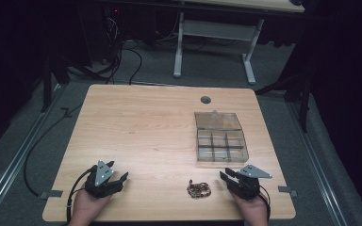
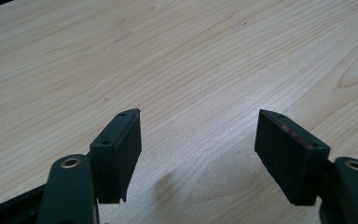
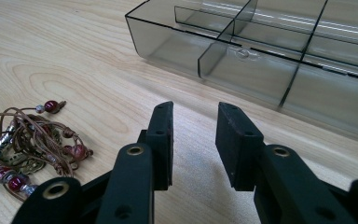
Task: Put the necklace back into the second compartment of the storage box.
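Grey desk frame (image 1: 215, 35) beyond table (image 1: 136, 127)

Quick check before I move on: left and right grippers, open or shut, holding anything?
Left gripper: open wide, holding nothing, over bare table.
Right gripper: open, narrower gap, holding nothing; beaded cord jewelry lies beside it untouched.

Dim, soft high view, dark surroundings, brighter gripper views (faint shadows under jaws)

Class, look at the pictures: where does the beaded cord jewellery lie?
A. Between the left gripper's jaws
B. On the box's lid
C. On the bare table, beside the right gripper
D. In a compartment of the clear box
C: the beaded cord jewellery lies on the table, just left of the right gripper, outside the clear box.
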`<state>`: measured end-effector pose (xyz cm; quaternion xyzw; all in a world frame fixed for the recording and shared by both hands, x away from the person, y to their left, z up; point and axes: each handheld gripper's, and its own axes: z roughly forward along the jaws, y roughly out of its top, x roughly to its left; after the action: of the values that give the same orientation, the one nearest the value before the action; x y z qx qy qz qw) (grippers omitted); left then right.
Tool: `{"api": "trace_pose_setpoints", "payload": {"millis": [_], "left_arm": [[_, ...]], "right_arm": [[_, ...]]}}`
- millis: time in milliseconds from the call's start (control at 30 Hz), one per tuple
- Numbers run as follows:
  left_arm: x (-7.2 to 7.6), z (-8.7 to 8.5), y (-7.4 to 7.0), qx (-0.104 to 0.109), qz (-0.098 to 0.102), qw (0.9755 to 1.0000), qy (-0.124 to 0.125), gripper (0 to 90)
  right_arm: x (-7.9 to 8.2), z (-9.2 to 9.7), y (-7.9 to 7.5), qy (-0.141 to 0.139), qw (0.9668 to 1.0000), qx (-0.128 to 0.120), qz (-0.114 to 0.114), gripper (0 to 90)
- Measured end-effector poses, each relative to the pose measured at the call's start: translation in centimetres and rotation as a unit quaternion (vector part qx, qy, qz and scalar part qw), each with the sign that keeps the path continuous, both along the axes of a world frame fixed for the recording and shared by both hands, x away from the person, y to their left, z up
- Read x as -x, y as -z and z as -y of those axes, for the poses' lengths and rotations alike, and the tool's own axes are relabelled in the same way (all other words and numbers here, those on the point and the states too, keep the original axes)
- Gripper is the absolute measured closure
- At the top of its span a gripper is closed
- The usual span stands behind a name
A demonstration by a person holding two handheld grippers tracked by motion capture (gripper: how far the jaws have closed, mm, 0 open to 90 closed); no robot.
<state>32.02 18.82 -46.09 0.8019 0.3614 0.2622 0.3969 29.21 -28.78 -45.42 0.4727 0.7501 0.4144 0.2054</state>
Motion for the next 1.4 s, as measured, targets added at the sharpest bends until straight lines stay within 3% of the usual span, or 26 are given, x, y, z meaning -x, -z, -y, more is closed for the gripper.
{"api": "trace_pose_setpoints", "payload": {"millis": [267, 467, 567, 833, 1133, 1400], "left_arm": [[0.0, 0.0, 0.0, 0.0, 0.0, 1.0, -0.001, 32.2], [-0.1, 0.1, 0.0, -0.004, -0.002, 1.0, -0.003, 32.6], [0.0, 0.1, 0.0, -0.005, 0.0, 1.0, -0.003, 32.7], [-0.1, 0.1, 0.0, -0.003, 0.0, 1.0, -0.006, 32.7], [-0.1, 0.1, 0.0, -0.006, 0.0, 1.0, -0.006, 32.6], [0.0, 0.1, 0.0, -0.006, 0.002, 1.0, -0.006, 32.6]], "right_arm": [[0.3, -0.3, -0.2, -0.004, 0.9999, 0.014, 0.008, 71.7], [1.0, -1.2, -0.4, -0.027, 0.9995, 0.011, 0.012, 81.4], [1.2, -1.7, -0.6, -0.041, 0.999, 0.009, 0.012, 81.6], [2.1, -4.9, -1.1, -0.099, 0.9946, 0.024, 0.019, 85.9], [2.8, -6.7, -1.1, -0.143, 0.9893, 0.022, 0.015, 90.0], [2.5, -7.9, -0.3, -0.165, 0.9853, 0.041, -0.014, 90.0]]}}
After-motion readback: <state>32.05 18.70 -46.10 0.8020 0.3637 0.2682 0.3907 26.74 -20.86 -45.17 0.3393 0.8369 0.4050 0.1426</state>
